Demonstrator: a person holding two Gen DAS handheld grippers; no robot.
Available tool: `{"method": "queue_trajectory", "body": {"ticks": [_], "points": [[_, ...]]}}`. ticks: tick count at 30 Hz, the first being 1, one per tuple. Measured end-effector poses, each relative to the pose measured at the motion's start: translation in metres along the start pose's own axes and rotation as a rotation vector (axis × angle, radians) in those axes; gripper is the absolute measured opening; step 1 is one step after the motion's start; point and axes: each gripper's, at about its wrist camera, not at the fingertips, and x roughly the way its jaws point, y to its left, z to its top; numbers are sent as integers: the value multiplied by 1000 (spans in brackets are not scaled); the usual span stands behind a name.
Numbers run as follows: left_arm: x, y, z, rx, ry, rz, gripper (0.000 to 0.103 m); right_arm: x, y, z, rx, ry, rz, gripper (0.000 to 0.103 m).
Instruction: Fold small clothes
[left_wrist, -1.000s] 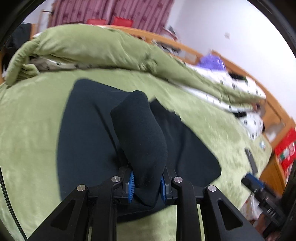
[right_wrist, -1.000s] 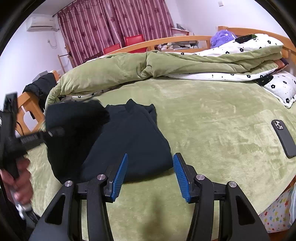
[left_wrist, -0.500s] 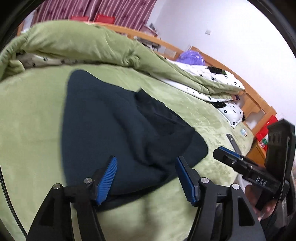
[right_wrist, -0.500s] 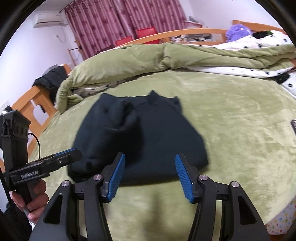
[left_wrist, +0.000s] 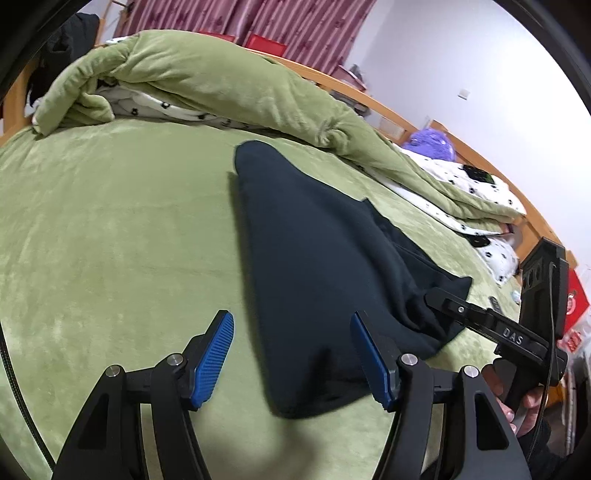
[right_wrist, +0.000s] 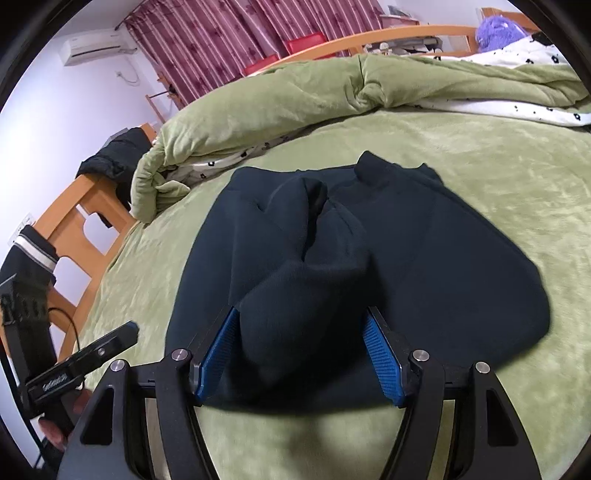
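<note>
On green bed blanket (left_wrist: 110, 229), dark garment (right_wrist: 424, 258), both tools wide, rumpled duvet (right_wrist: 295, 99), maroon curtains (right_wrist: 221, 40) behind

The left gripper (left_wrist: 291, 356) is held with jaws spread wide — empty — over the dark garment's (left_wrist: 314, 258) near edge on the bed (left_wrist: 110, 240).

A small dark navy knit sweater (right_wrist: 369, 266) lies on the green plush bedspread at frame centre, collar toward the top, one sleeve folded over its middle.
</note>
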Motion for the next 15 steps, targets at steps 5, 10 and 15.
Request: {"method": "queue_trajectory", "body": {"ticks": [5, 10, 15], "points": [[12, 16, 3, -51, 11, 41, 63, 35, 3, 12, 0, 34, 5, 43], [16, 26, 3, -84, 10, 51, 63, 13, 14, 24, -155, -78, 1, 16], [19, 25, 1, -95, 14, 26, 63, -57, -16, 41, -147, -272, -27, 15]]}}
